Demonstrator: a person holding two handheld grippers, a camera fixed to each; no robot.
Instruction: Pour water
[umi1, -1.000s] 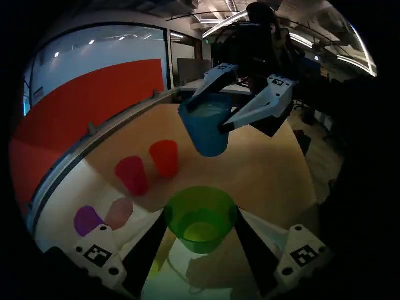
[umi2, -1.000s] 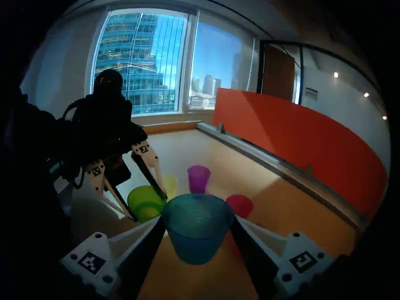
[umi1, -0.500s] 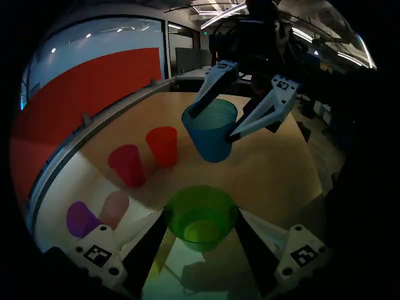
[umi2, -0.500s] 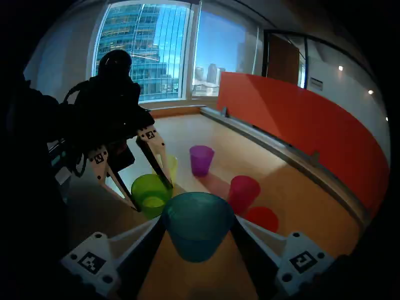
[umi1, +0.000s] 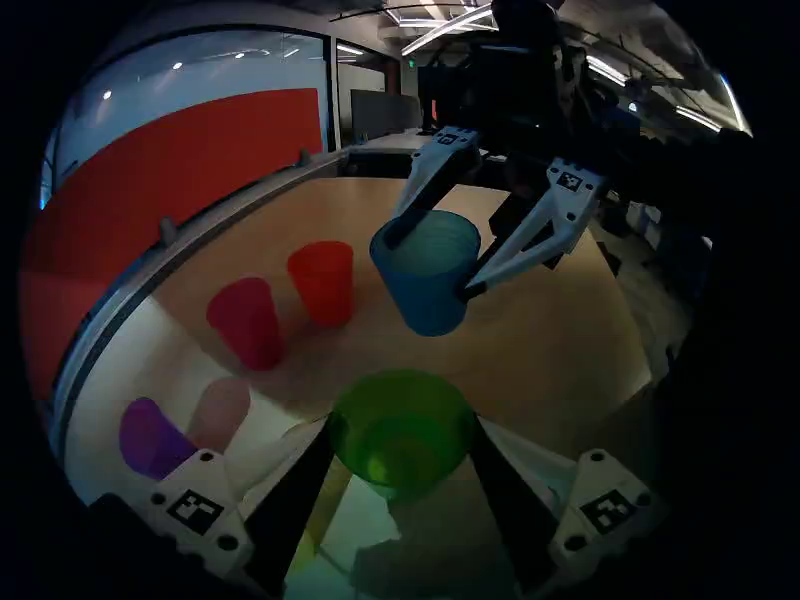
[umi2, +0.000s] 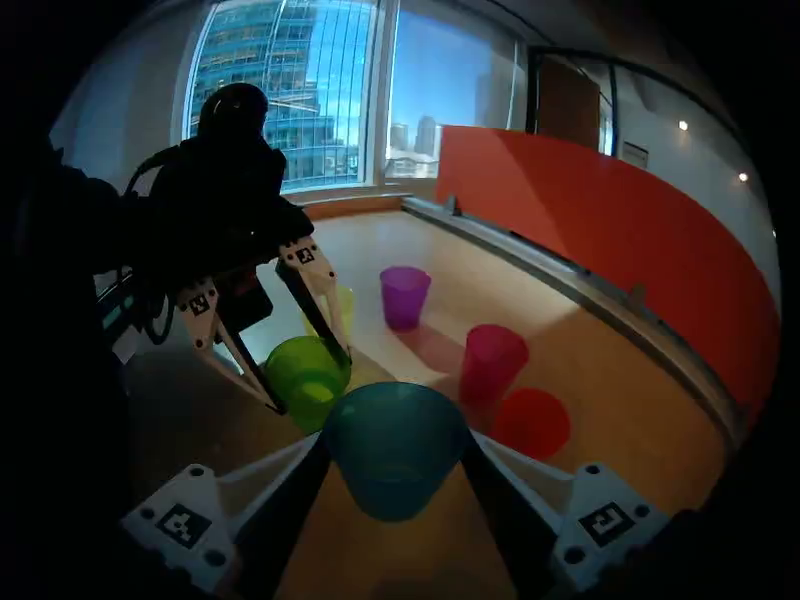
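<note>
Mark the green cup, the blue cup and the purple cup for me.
green cup (umi1: 401, 430), left gripper view, on the inside of the cup.
blue cup (umi2: 395, 480), right gripper view, on its near wall.
purple cup (umi2: 404, 300), right gripper view, on its side wall.

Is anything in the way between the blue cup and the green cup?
Nothing visible. In the left gripper view, only bare table shows between the blue cup and the green cup. The red cup and pink cup stand off to one side.
</note>
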